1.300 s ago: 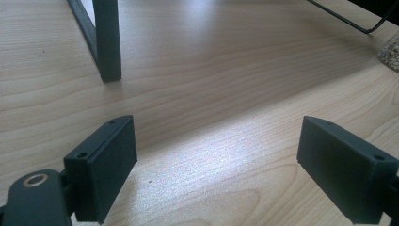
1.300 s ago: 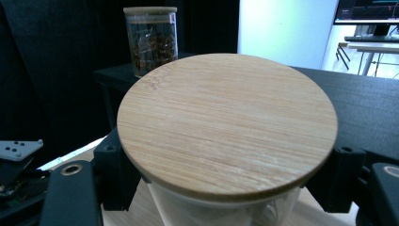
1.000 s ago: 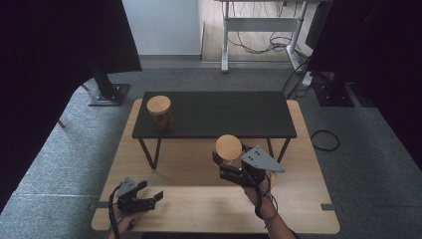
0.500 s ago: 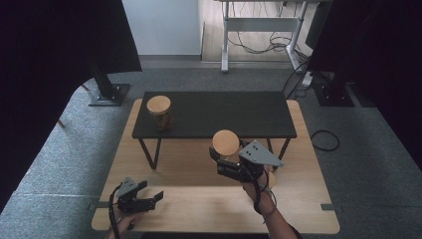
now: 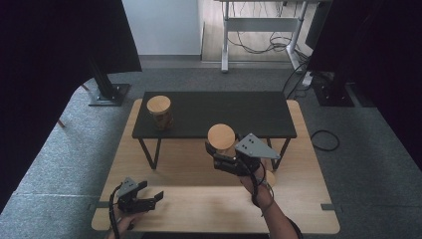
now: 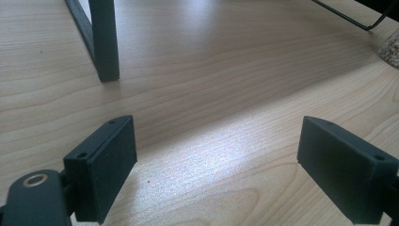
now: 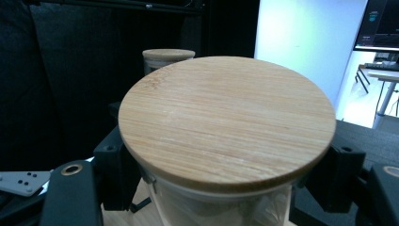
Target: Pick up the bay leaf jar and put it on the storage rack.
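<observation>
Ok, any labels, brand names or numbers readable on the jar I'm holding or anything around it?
None can be read.
Held jar, its bamboo lid and glass: no label shows.
Second jar on the black shelf: no print shows.
Monitor at the far right: a small mark, too blurred to read.

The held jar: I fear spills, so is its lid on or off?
On. The bamboo lid sits flat across the jar clamped in the right gripper.

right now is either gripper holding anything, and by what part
The right gripper holds a glass jar with a bamboo lid, jaws clamped on the glass body just below the lid. The left gripper is open and holds nothing.
</observation>
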The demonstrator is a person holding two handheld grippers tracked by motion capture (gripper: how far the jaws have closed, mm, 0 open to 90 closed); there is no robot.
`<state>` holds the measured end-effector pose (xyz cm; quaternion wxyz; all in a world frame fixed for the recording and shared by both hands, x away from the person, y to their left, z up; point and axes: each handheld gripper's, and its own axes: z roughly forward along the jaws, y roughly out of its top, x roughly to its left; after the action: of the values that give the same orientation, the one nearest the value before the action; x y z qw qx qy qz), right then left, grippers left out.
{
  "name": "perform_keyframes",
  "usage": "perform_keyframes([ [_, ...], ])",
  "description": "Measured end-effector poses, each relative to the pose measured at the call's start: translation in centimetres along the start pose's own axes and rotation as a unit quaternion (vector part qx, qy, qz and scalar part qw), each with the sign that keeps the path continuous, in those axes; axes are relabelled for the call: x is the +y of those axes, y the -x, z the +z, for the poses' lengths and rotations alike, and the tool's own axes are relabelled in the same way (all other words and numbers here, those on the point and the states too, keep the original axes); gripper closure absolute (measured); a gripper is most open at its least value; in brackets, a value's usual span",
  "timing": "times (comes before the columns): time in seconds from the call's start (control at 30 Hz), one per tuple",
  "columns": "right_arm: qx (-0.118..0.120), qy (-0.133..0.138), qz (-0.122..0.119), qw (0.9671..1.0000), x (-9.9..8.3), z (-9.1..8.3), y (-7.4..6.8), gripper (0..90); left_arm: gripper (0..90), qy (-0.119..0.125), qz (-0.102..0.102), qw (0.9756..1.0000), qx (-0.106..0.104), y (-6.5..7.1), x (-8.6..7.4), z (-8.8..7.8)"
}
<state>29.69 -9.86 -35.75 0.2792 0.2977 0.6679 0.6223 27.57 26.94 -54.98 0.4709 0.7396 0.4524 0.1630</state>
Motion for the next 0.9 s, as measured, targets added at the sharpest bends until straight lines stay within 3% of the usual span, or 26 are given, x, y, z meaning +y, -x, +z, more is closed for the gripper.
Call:
perform_keyframes([
  [0.43, -0.008, 0.007, -0.001, 0.9999, 1.2, 1.1, 1.1, 24.7, 11.7, 0.0, 0.004, 1.0, 0.001, 0.1, 0.0, 0.0],
  [0.9, -0.004, -0.005, -0.005, 1.0, 1.8, 3.1, 1.9, 24.8, 11.6, -0.001, 0.007, 1.0, -0.002, 0.1, 0.0, 0.0],
])
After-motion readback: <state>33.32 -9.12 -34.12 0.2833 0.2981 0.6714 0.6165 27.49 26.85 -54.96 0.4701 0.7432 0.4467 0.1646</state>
